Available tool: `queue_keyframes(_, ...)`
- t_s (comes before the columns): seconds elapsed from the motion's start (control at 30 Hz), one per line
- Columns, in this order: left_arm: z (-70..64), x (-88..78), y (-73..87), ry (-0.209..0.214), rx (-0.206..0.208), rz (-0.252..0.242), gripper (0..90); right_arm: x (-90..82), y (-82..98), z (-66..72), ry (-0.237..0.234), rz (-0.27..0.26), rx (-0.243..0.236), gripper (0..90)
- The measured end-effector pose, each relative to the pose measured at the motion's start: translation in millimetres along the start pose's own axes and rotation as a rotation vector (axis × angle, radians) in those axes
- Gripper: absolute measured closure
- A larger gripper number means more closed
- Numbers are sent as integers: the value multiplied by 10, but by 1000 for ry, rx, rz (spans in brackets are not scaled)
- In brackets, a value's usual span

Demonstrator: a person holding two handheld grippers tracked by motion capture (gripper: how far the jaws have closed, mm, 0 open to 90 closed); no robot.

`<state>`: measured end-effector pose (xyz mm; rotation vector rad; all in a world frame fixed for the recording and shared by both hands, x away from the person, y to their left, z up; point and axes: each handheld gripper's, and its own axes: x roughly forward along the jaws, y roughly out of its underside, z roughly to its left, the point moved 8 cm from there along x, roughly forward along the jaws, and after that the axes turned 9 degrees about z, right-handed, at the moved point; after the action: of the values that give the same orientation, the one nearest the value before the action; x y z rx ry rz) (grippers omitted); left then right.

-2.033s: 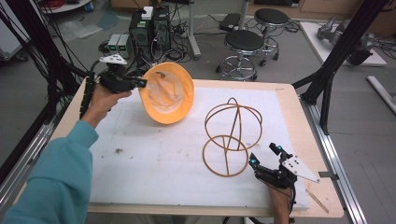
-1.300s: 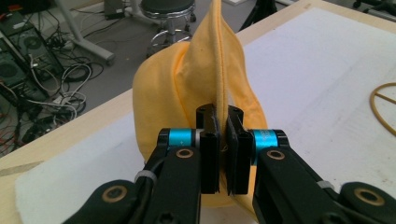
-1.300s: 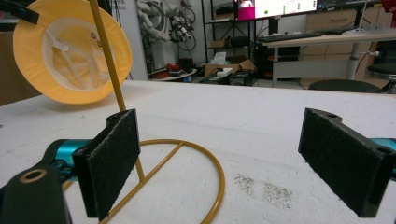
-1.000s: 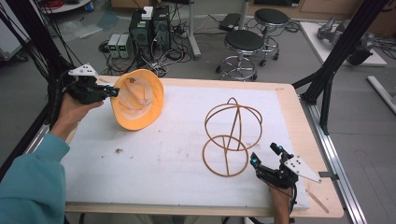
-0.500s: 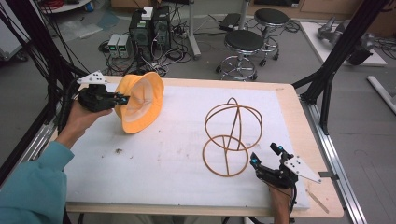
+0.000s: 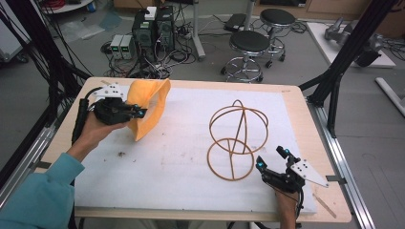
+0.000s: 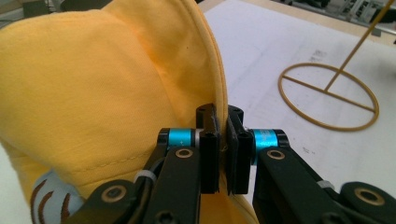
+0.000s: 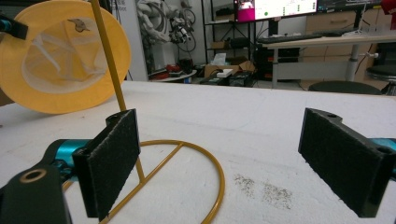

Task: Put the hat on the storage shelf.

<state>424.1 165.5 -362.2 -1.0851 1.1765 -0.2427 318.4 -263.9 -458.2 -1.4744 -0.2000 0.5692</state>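
**Yellow hat pinched by its brim, wire stand waiting on the white mat**

Nearest the person's edge of the white mat (image 6: 181,162), the right gripper (image 6: 272,160) rests low at the near right corner, its jaws standing wide apart with nothing between them. In the right gripper view its pads (image 8: 112,161) frame the base ring of the wire stand (image 6: 236,140), which sits just beyond them on the mat's right half.

Farther back, at the mat's far left corner, the left gripper (image 6: 138,112) has its jaws clamped together on the brim of the yellow hat (image 6: 148,107). The left gripper view shows the stitched brim edge (image 7: 219,93) squeezed between the two pads. The hat hangs tilted on edge; its lower rim seems to touch the mat, though that contact is hard to judge. Hat and stand are well apart.
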Motion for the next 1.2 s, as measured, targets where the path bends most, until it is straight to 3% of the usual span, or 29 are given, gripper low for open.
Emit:
queue_keyframes(0.27, -262, 112, 35, 69, 8, -14, 851, 0, 0, -3, -1, 0, 0, 115)
queue_keyframes(0.43, -525, 248, 93, 103, 47, -2, 847, 0, 0, -3, 0, 1, -1, 115)
queue_keyframes(0.57, -650, 348, 132, 121, 65, 1, 822, 0, 0, -4, -1, 1, 0, 115)
queue_keyframes(0.63, -687, 381, 134, 141, 57, -6, 725, 1, -1, -3, -3, 0, 1, 115)
queue_keyframes(0.7, -727, 396, 120, 159, 59, -19, 565, 1, -2, -3, -4, -1, 3, 115)
queue_keyframes(0.83, -761, 407, 104, 142, 53, -23, 312, -1, -2, -6, -5, -1, 1, 115)
queue_keyframes(0.9, -765, 396, 111, 146, 72, -26, 182, 0, -3, -5, -4, -2, 1, 115)
queue_keyframes(1.07, -692, 344, 80, 106, 46, -74, 102, 0, -3, -4, -4, -3, 0, 115)
queue_keyframes(1.2, -634, 333, 89, 73, 43, -74, 89, -1, -3, -5, -5, -2, 0, 115)
